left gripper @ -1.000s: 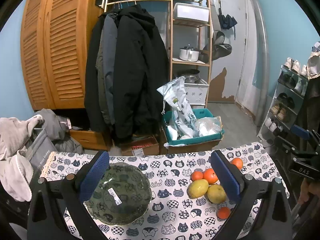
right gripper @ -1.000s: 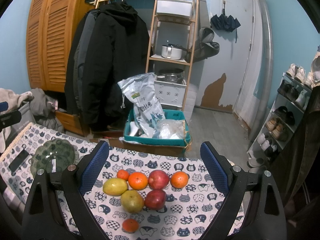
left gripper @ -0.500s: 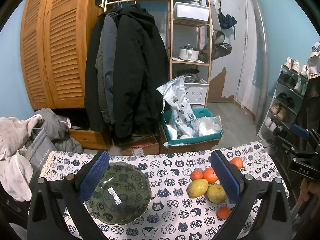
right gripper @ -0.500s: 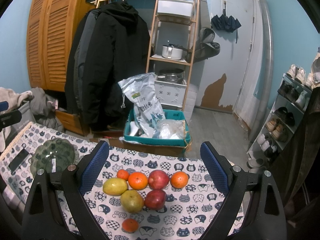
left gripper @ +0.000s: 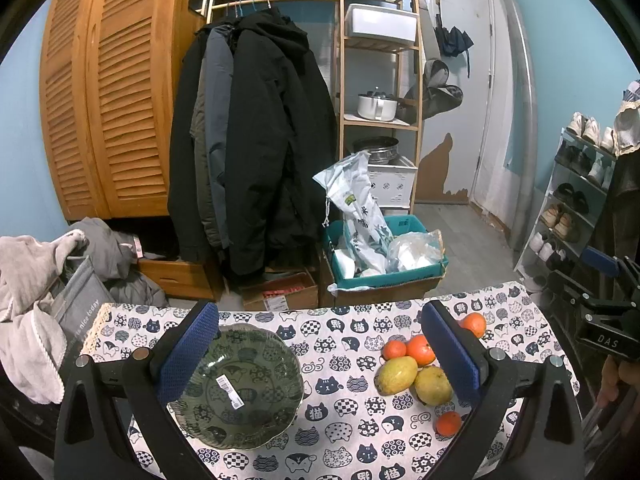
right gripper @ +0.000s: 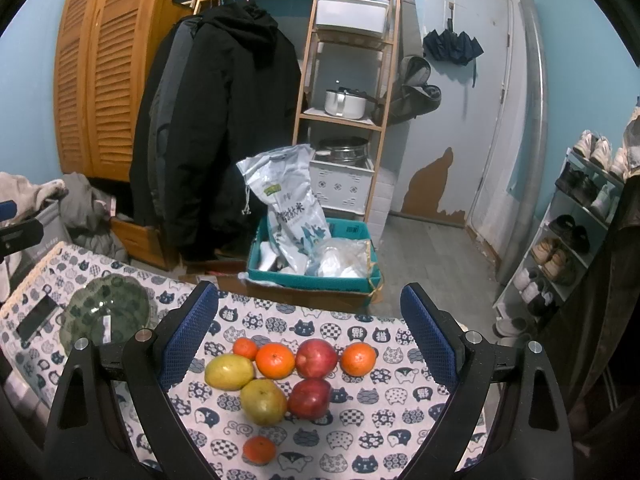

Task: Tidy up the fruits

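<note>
Left gripper (left gripper: 318,354) hovers over the bench (left gripper: 344,396), jaws wide open, nothing btwn them. Green glass bowl (left gripper: 240,388) w/ a white barcode sticker sits on the cat-print cloth, partly behind the left blue pad; empty.

Right gripper (right gripper: 308,340) also has jaws spread wide, holding nothing, above the fruit cluster. In the right wrist view: 2 red apples (right gripper: 316,354), one behind the other, touching; 2 yellow-green mangoes (right gripper: 229,371) just left of them; tangerines (right gripper: 275,360) in the back row btwn mango & apple, a smaller one at the far left of that row, one to the right of the apples, and one alone nearer the camera (right gripper: 259,449). All fruit lies on the cloth, well apart from the bowl (right gripper: 106,312), which is off to the left beside a dark phone (right gripper: 36,317).

Beyond the bench: teal crate (right gripper: 312,276) w/ rice bag on the floor.
</note>
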Motion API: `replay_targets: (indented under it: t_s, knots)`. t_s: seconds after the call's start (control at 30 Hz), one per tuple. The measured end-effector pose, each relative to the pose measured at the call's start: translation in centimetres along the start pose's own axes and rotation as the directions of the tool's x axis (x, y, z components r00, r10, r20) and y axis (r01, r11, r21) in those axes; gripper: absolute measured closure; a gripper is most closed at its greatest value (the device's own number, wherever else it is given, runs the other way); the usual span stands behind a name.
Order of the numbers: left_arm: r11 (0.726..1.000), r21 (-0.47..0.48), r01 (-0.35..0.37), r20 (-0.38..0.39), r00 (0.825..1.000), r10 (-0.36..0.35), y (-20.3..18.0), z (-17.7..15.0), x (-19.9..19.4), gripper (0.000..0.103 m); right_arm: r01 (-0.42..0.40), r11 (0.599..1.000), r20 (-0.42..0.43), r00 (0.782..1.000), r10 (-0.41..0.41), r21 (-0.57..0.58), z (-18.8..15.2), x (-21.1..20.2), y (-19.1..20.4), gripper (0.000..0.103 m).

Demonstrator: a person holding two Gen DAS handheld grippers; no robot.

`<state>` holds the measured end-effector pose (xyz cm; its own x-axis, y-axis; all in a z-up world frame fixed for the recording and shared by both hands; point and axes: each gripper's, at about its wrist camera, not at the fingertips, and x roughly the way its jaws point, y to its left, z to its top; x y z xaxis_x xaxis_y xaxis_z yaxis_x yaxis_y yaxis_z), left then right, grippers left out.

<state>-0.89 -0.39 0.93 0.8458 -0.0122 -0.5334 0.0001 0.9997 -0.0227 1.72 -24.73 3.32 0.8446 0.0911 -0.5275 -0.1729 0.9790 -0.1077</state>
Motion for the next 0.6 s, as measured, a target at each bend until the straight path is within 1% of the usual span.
replay_targets:
  t_s: [0.13, 0.33, 0.43, 0.47, 0.6]
  knots:
    - [1.0, -0.001, -0.001, -0.003, 1.0, 0.001, 0.0, -0.1, 0.1, 0.001, 0.001, 1.0, -0.003, 1.0, -0.001, -0.001, 0.2, 0.0, 0.2, 0.011]
    - [1.0, 0.009, 0.011, -0.037, 0.999, -0.011, -0.3, -0.8, 1.0, 0.001, -0.021, 1.0, -0.032, 0.999, 0.021, 0.01, -0.2, 0.9, -0.1, 0.011]
    - [1.0, 0.026, 0.001, -0.059, 0.998, 0.0, -0.6, -1.1, 2.0, 0.001, -0.017, 1.0, -0.062, 0.998, 0.018, 0.009, -0.8, 1.8, -0.3, 0.011]
    - [1.0, 0.027, 0.004, -0.068, 0.998, -0.002, -0.6, -1.3, 2.3, 0.001, -0.017, 1.0, -0.07, 0.997, 0.018, 0.008, -0.8, 2.1, 0.2, 0.011]
    - [0.999, 0.022, 0.023, -0.108, 0.994, -0.021, -0.7, -1.6, 3.6, 0.001, -0.01, 1.0, -0.13, 0.991, 0.01, 0.001, -1.6, 3.5, -0.4, 0.011]
